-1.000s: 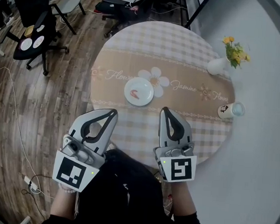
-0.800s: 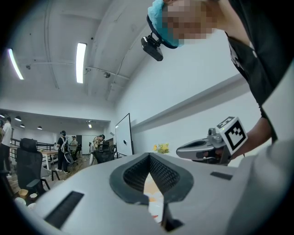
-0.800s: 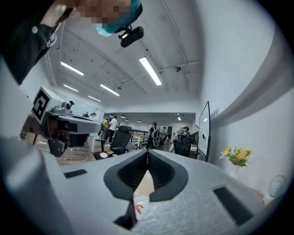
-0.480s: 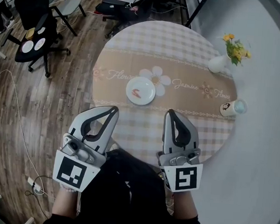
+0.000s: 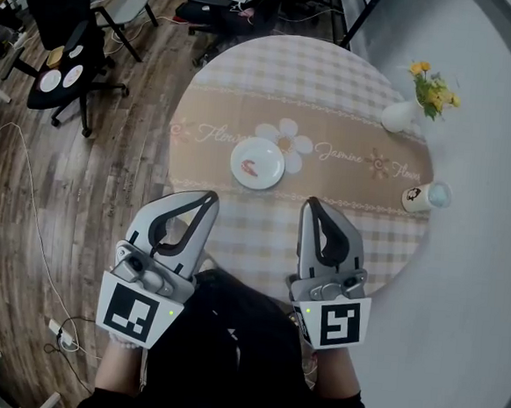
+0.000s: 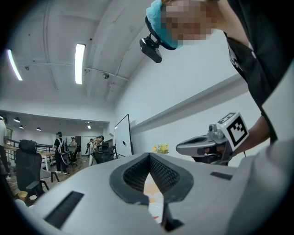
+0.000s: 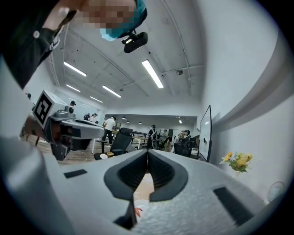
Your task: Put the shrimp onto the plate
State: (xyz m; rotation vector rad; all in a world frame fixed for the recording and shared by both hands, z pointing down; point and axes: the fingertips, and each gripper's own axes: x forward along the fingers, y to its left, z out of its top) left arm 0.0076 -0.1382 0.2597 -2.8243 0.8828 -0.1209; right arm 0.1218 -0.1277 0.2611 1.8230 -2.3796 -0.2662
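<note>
Shrimp on plate, whole only from head view

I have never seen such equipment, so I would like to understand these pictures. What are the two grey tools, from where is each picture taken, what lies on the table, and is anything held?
There is no robot here. A person holds two grey tongs-like tools: the left hand-held gripper and the right hand-held gripper. The cube with square markers on each is a part of it.

One picture comes from a camera on the person's head, looking down. The other two come from cameras riding on the tools, each looking along its own jaws.

On the round table stand a white plate with the shrimp on it, a vase of yellow flowers and a cup.

Both pairs of jaws are together at the tips and hold nothing.
</note>
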